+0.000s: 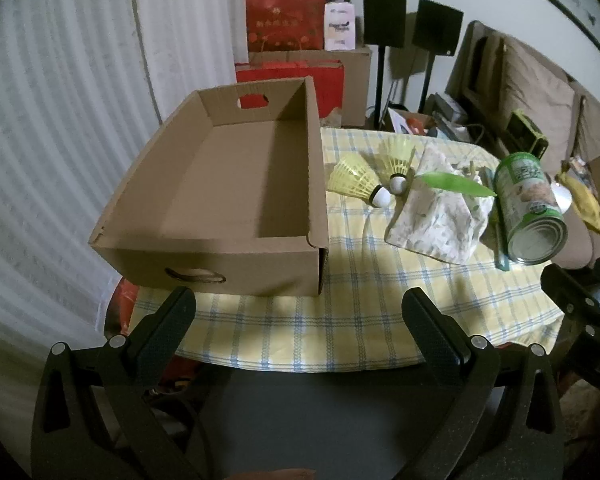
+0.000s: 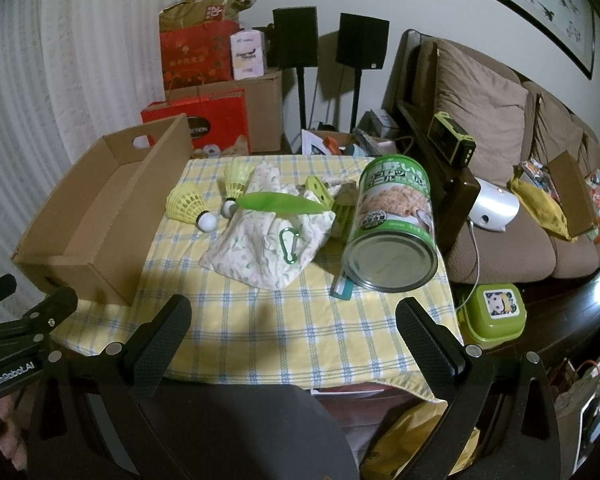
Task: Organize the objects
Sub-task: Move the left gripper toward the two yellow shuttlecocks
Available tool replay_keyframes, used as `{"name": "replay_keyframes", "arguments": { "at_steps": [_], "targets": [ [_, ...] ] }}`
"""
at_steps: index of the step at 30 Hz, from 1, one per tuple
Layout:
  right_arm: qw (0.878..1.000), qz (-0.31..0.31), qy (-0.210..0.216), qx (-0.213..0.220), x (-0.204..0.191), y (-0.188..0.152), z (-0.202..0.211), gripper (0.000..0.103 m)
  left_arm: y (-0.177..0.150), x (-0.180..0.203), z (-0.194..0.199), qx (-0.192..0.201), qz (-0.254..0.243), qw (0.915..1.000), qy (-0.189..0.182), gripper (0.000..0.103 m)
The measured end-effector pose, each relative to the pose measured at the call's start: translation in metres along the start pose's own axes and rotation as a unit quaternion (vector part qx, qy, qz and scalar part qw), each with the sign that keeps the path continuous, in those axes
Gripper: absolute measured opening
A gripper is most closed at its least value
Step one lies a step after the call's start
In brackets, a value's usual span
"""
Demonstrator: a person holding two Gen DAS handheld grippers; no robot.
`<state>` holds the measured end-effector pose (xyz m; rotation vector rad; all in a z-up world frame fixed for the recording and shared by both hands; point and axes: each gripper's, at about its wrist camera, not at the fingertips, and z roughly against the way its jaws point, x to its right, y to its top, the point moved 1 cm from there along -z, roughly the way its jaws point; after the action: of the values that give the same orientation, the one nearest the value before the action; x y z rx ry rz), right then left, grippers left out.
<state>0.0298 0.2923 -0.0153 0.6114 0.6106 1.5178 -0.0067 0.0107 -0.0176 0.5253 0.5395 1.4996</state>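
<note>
Brown box (image 1: 236, 184); yellow-blue checked tablecloth (image 1: 360, 312); yellow shuttlecocks (image 1: 352, 178); green-labelled can (image 2: 396, 216).

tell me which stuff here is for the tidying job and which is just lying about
For the job: box, two shuttlecocks, cloth pouch, green leaf-shaped piece, carabiner, can, both open grippers.

Lying about: red bags, speakers, sofa, green lunchbox.

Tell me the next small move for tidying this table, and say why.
Probably bring the left gripper forward to the nearer shuttlecock. Its fingers are open and hold nothing, the cardboard box beside it has nothing inside, and that shuttlecock lies closest to the box wall, apart from the tin can.
</note>
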Motion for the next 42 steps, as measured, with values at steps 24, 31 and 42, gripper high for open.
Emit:
{"name": "replay_keyframes", "arguments": {
  "at_steps": [24, 31, 42],
  "targets": [
    [0.999, 0.003, 0.024, 0.031, 0.01, 0.012, -0.008, 0.103, 0.044, -0.01, -0.012, 0.037, 0.027, 0.9965, -0.07, 0.103],
    [0.999, 0.01, 0.031, 0.04, 0.014, 0.016, -0.008, 0.103, 0.065, 0.01, -0.022, 0.039, 0.006, 0.997, -0.067, 0.103],
    [0.998, -0.002, 0.036, 0.047, 0.027, 0.026, -0.009, 0.103, 0.104, 0.036, -0.049, 0.001, 0.02, 0.9934, -0.113, 0.103]
  ]
}}
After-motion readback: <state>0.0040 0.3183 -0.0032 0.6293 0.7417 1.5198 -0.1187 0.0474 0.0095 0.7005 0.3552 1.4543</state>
